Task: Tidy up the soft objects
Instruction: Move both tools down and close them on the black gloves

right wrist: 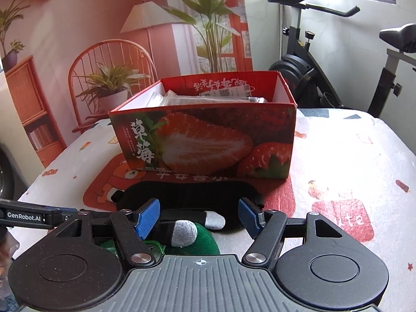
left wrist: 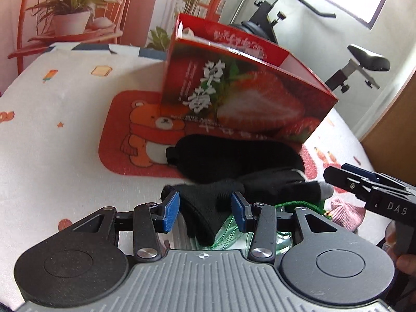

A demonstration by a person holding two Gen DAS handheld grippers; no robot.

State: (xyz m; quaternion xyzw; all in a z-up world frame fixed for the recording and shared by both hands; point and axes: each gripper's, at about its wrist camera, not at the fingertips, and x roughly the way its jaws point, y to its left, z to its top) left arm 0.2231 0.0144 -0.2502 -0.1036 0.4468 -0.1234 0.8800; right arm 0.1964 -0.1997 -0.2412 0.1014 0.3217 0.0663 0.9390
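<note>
A red strawberry box (left wrist: 241, 88) stands open on the bear mat (left wrist: 124, 140); it also shows in the right wrist view (right wrist: 205, 140), with packets inside. A black eye mask (left wrist: 234, 156) lies in front of it, also in the right wrist view (right wrist: 187, 195). Black gloves with grey fingertips (left wrist: 273, 184) lie nearer, over a green item (right wrist: 205, 239). My left gripper (left wrist: 205, 210) is open, its blue pads either side of a black glove. My right gripper (right wrist: 199, 215) is open above the grey glove tips (right wrist: 184, 232); it also shows in the left wrist view (left wrist: 364, 184).
A pink knitted item (left wrist: 345, 213) lies at the right by the right gripper. The table has a white patterned cloth (left wrist: 52, 130). An exercise bike (right wrist: 325, 59) stands behind the table at the right. A printed backdrop of chair and plants hangs behind.
</note>
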